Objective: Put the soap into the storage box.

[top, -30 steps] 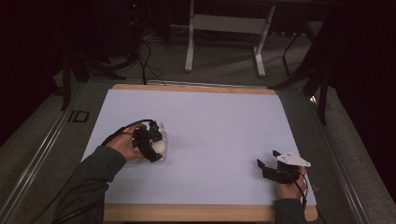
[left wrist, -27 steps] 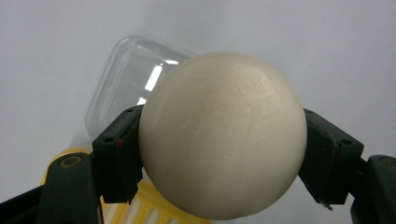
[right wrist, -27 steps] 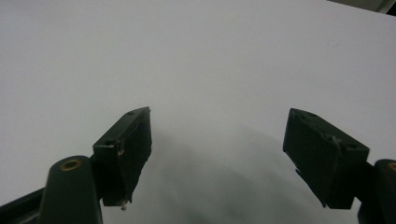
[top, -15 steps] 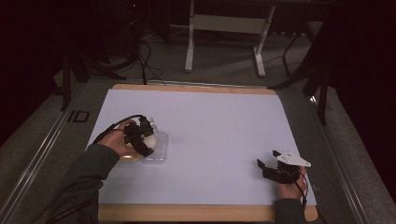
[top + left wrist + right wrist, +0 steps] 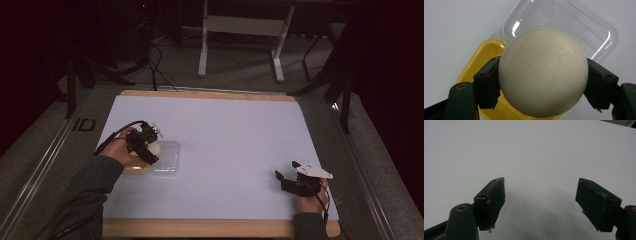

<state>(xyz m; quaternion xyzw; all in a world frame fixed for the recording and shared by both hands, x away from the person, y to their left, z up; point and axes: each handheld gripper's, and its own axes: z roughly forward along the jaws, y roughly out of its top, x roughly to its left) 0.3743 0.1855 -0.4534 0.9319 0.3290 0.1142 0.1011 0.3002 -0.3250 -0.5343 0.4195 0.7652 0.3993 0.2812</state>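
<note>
Jaws of the left gripper [image 5: 543, 87] are part-way closed and clamped on a cream-white ball [image 5: 543, 72], one black pad pressed to each side of it, as the left gripper view shows plainly. The ball hangs just above two shallow trays: a yellow tray [image 5: 484, 57] lies under its near-left side, and a clear plastic tray [image 5: 584, 27] lies beyond it, its rim catching the light. Whether the ball touches either tray cannot be told.

In the high view the left gripper [image 5: 146, 148] sits over the left part of the white bench [image 5: 235, 135], with the person's left hand [image 5: 120, 150] wrapped round it and a dark sleeve running to the near edge. The ball [image 5: 154, 148] shows as a pale spot at the jaws, the yellow tray [image 5: 135, 167] peeks out on the near side of the hand, and the clear tray [image 5: 167, 159] lies just to its right, the two trays side by side.

The right gripper [image 5: 286, 179] rests at the near right of the bench, well apart from the trays, held in the right hand [image 5: 310, 192]. In the right gripper view its jaws stand wide open over bare white surface, with nothing between them [image 5: 541, 202].
</note>
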